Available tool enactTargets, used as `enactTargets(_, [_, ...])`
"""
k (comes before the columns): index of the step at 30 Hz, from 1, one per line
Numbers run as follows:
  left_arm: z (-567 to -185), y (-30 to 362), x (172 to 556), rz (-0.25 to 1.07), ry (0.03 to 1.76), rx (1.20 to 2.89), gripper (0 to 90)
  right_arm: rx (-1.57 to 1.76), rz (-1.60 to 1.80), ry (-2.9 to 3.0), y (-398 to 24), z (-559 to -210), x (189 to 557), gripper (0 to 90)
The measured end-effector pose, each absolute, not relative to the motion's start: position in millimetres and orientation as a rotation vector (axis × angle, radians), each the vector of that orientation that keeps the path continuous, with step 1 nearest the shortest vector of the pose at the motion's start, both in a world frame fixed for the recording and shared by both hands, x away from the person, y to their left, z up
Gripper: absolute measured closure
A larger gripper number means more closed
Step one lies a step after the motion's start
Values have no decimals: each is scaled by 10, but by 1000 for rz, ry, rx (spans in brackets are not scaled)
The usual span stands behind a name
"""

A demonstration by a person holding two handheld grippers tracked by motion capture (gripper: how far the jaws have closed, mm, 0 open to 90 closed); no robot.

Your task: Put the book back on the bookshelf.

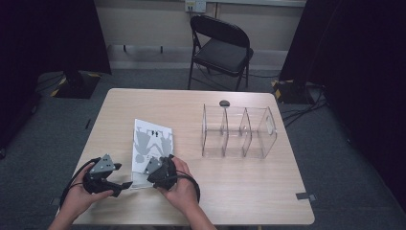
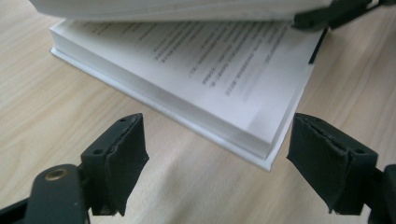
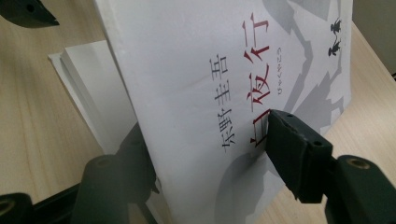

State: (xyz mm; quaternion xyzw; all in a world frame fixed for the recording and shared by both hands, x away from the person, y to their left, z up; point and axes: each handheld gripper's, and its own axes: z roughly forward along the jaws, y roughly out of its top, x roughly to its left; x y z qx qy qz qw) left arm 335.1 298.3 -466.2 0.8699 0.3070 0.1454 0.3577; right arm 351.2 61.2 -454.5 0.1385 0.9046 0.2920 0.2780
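The right hand-held gripper (image 1: 155, 168) holds the lifted front cover and top pages of a white book (image 1: 152, 143): in the right gripper view one pad (image 3: 299, 149) lies on the printed cover beside the red and grey lettering, and the other jaw sits behind the raised sheaf, so the cover stands tilted up between them. The left hand-held gripper (image 1: 125, 184) has its jaws spread wide with nothing between them; in the left gripper view they stand just short of the near corner of the open book (image 2: 196, 70), whose text page lies exposed under the raised cover. The book rests on the near left part of the wooden tabletop (image 1: 239, 191). Well apart, to the right, stands a clear divided organiser (image 1: 238, 132), a small dark object (image 1: 224, 103) just behind it. A black folding chair (image 1: 220, 48) stands beyond the tabletop.
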Motion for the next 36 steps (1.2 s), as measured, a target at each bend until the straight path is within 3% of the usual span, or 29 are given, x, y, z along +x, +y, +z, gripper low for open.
enactTargets(19, [-4758,3105,3247,406,810,2272,189,488,779,2392,427,-4418,3564,532])
enactTargets(36, [-4819,3009,3363,421,801,2318,188,528,772,2366,407,-4248,3638,591])
